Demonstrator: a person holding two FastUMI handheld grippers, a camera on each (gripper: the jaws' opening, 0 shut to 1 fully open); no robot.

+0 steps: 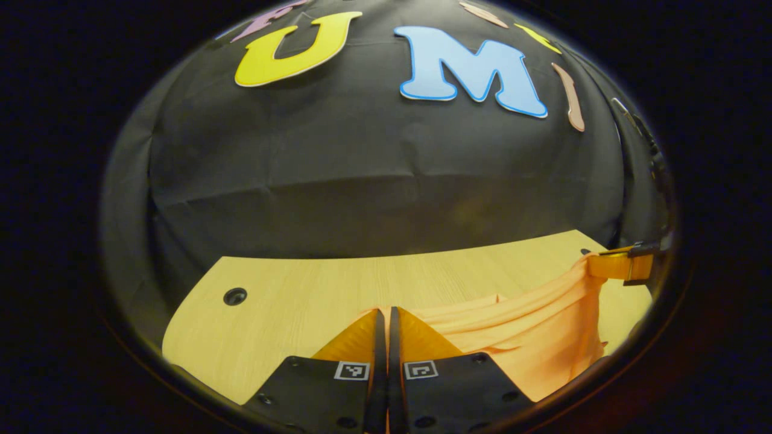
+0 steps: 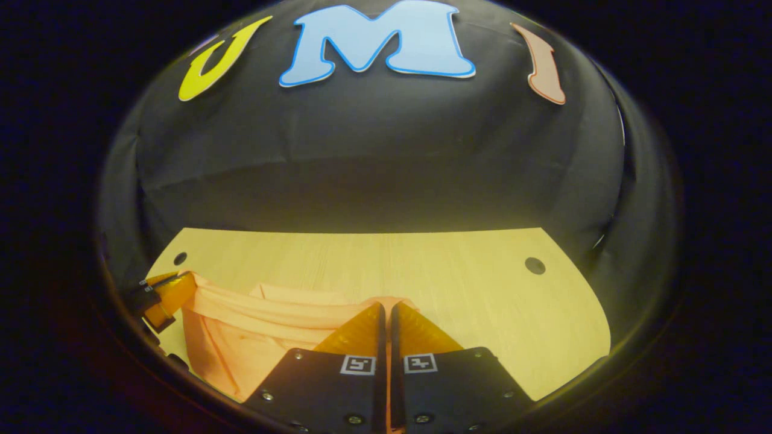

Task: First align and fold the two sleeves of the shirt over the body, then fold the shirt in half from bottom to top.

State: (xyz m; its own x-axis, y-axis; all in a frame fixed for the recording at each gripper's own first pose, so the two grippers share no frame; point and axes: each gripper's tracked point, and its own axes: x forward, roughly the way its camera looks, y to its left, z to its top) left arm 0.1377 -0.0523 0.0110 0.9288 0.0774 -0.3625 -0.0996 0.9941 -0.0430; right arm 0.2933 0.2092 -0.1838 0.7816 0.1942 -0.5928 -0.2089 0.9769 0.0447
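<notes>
Shirt fabric [image 1: 531, 337], a pale orange, is hanging in the air above the wooden table [image 1: 289, 295], stretched between the two grippers. In the left gripper view, the left gripper [image 1: 386, 310] is showing at the near edge with its two fingers pressed together, and the cloth is emerging right at their tips and running off to the right, so the fingers are pinching an edge of it. The cloth is rising toward the right gripper [image 1: 621, 265] at the far right of that view, where the fabric is bunching into its closed fingers and drooping in folds below the taut upper edge.

In the right gripper view, the right gripper [image 2: 386, 307] is likewise sitting with its fingers drawn together on the cloth, which is spreading away to the left. There the shirt [image 2: 253, 325] is sagging in soft pleats and reaching the left gripper [image 2: 172, 292] at the left edge, which is gripping the other end.

Bare table is lying beyond the cloth on the far side, with a small round hole [image 2: 534, 265] near its right corner and another [image 1: 234, 296] near its left.
</notes>
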